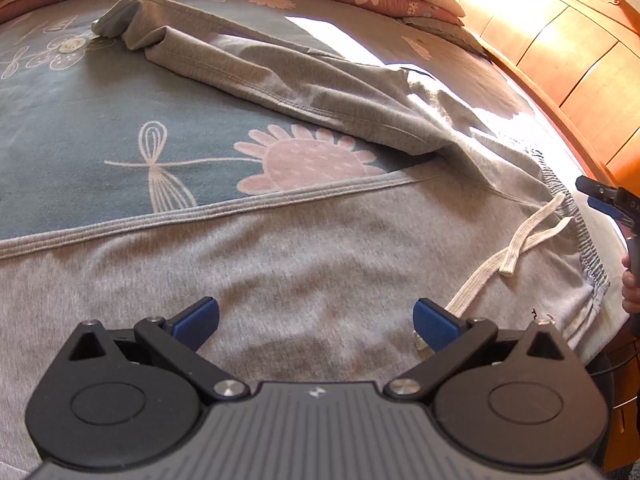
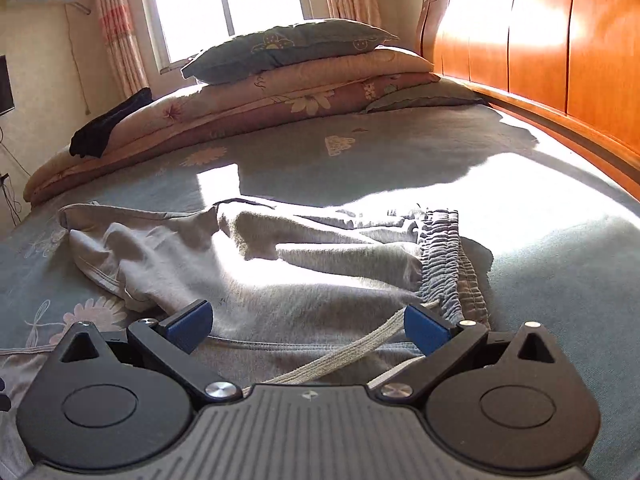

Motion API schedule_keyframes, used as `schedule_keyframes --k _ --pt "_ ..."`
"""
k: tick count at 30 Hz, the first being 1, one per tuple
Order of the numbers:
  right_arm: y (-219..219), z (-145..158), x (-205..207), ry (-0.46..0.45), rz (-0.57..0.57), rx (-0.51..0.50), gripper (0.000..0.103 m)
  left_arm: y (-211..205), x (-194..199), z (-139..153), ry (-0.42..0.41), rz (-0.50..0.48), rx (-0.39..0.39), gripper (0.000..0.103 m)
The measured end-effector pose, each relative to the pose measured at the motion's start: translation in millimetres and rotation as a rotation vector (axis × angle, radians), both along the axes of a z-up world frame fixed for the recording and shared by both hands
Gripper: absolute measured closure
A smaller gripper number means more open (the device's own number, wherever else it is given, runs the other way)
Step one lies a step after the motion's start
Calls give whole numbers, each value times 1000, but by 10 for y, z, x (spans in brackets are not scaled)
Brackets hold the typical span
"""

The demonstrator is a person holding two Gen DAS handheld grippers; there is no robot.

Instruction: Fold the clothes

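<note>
A pair of grey sweatpants (image 1: 304,264) lies spread on the bed, on a blue-grey bedspread (image 1: 80,128) printed with pink flowers and pale dragonflies. One leg runs across the near part of the left wrist view, its stitched seam edge crossing the cloth; the other leg (image 1: 224,64) angles away toward the far side and ends in a rumpled cuff. The gathered elastic waistband (image 2: 448,264) sits at the headboard side, and a pale flat drawstring (image 1: 508,256) trails from it over the grey fabric. The left tongs (image 1: 316,320) hover low over the near leg with their blue pads wide apart, gripping nothing. The right tongs (image 2: 308,324) are likewise spread wide and hold nothing; the drawstring passes between and beneath their fingers, just beside the waistband. In the left wrist view the right tongs show at the far right edge, with part of a hand (image 1: 632,288) on their handle. No container is in sight. An orange wooden headboard (image 2: 540,52) borders the bed, and sun falls in bright patches across the pants and bedspread. At the far end, folded floral quilts (image 2: 240,108) are stacked with a grey-blue pillow (image 2: 288,48) on top and a dark garment (image 2: 108,124) draped at the left end. Behind them stands a bright window (image 2: 228,0) with patterned curtains.
</note>
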State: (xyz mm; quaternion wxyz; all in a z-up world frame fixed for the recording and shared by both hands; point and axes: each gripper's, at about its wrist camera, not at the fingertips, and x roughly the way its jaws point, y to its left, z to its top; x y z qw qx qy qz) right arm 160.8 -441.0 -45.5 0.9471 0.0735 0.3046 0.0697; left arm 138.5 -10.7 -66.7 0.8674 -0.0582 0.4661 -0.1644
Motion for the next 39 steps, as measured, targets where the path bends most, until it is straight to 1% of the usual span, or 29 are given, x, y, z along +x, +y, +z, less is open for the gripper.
schedule_keyframes --k 2,4,7,9,11,12,13,15,19,22,25,26,28,30,31,32,33,34,35,37,39 --pt "76 88 174 -12 66 -48 0 -144 89 40 -23 -44 2 1" --pt "133 228 363 -52 109 -123 0 -262 175 43 -32 -74 4 1" --pt "126 427 803 -67 172 -188 2 -453 298 -6 -40 -117 25 1" --pt "101 534 1163 -55 221 -212 19 -566 346 -66 -42 -135 52 1" --pt "69 527 1563 -18 269 -224 24 -661 387 -125 -42 -147 70 1" --pt "66 502 1720 -6 291 -240 28 -677 403 -147 -39 -147 69 1" --pt "77 442 1887 6 323 -268 30 -689 418 -169 -36 -146 67 1" --pt "104 291 2159 46 398 -307 38 -700 453 -204 -27 -140 60 1" --pt "189 -108 2494 112 546 -408 38 -658 543 -234 -20 -109 61 1" --pt "213 -333 2626 145 627 -430 38 -647 606 -273 -12 -91 68 1" --pt "218 -465 2707 149 666 -421 35 -659 652 -318 -7 -83 79 1" --pt "206 -482 2734 155 668 -403 35 -671 660 -330 -9 -84 85 1" --pt "162 -505 2803 198 651 -342 35 -690 670 -342 -18 -91 92 1" --pt "123 -515 2823 222 639 -289 38 -705 679 -351 -24 -95 95 1" --pt "123 -509 2794 216 645 -278 45 -709 684 -354 -26 -95 96 1" --pt "123 -502 2766 209 651 -268 61 -712 689 -357 -28 -95 97 1" --pt "123 -496 2738 202 657 -257 71 -710 687 -356 -28 -95 96 1" --pt "164 -485 2686 177 649 -299 86 -707 684 -355 -29 -95 95 1" --pt "204 -479 2652 159 629 -342 98 -704 681 -353 -29 -95 95 1" --pt "255 -475 2621 140 586 -395 99 -699 676 -350 -30 -95 94 1" --pt "272 -494 2642 126 523 -427 100 -693 670 -347 -31 -95 92 1"
